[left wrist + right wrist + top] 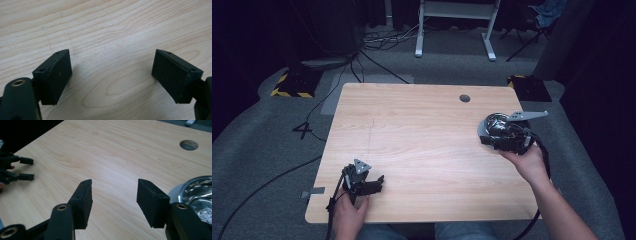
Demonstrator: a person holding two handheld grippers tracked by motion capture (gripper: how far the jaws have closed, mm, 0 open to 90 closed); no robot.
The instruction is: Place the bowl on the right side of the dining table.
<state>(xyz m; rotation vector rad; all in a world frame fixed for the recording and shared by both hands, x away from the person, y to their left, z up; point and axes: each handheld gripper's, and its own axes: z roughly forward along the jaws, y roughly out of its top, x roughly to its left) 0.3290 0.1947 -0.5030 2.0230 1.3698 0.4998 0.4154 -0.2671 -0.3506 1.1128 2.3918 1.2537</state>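
A shiny metal bowl stands on the wooden table near its right edge. In the right gripper view the bowl lies just to the right of the jaws. My right gripper is held low over the table beside the bowl, and its jaws are open with only bare wood between them. Near the front left edge, my left gripper rests on the table. It is open too, with nothing between its pads. It also shows far off in the right gripper view.
A round cable hole is cut into the table near the far right edge. Beyond the table are grey carpet, cables, a white desk frame and yellow-black striped bases.
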